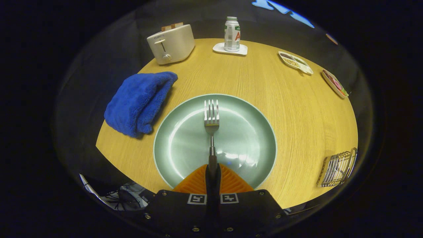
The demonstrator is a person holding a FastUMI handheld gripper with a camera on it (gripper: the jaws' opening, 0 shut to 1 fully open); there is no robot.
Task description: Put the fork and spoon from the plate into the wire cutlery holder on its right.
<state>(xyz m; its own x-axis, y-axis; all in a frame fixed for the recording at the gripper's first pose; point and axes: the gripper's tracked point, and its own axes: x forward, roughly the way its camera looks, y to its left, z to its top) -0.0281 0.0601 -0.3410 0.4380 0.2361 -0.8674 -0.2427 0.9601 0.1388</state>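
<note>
Above the plate (185, 145), the tongs (213, 172) clamp the fork (211, 119) handle.

Landmark: plate (185, 145) on table (297, 109), just ahead of gripper (213, 172). Fork (211, 122) over plate's middle, handle clamped between both fingers, tines pointing away beyond them. Folded towel (138, 100) left of plate, touching its rim. Toaster (171, 43) behind plate, to left, beyond towel. Can (232, 34) on coaster (230, 49) behind plate, at table's far edge. Two snack trays (295, 61) behind plate, to right. Wire cutlery holder (338, 168) right of plate, well apart, at table's edge.
</note>
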